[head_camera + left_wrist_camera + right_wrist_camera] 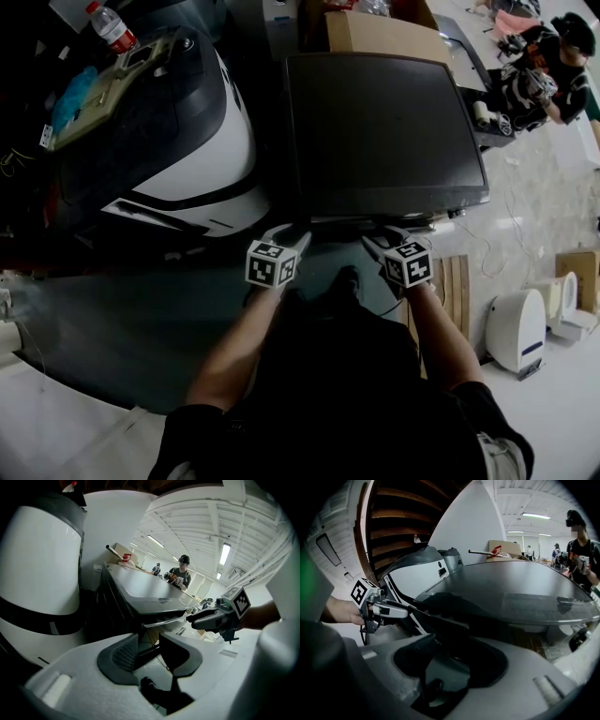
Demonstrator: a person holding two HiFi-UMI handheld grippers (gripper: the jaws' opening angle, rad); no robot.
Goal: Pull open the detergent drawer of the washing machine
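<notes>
The washing machine (384,131) has a flat dark top and stands straight ahead of me. Both grippers meet its near front edge. My left gripper (292,236) is at the left part of that edge. In the left gripper view its jaws (149,641) stand open, with a thin dark bar of the machine's front (145,654) running between them, untouched as far as I can see. A pale strip (161,621) runs along the front just under the top. My right gripper (377,242) is at the middle of the edge. Its jaws (454,656) stand wide open around the dark front edge (440,620).
A white and black machine (187,141) stands close on the left. A cardboard box (384,33) is behind the washer and a water bottle (111,25) at the far left. A person (553,56) works at the back right. A wooden pallet (455,281) and a white appliance (516,328) lie at the right.
</notes>
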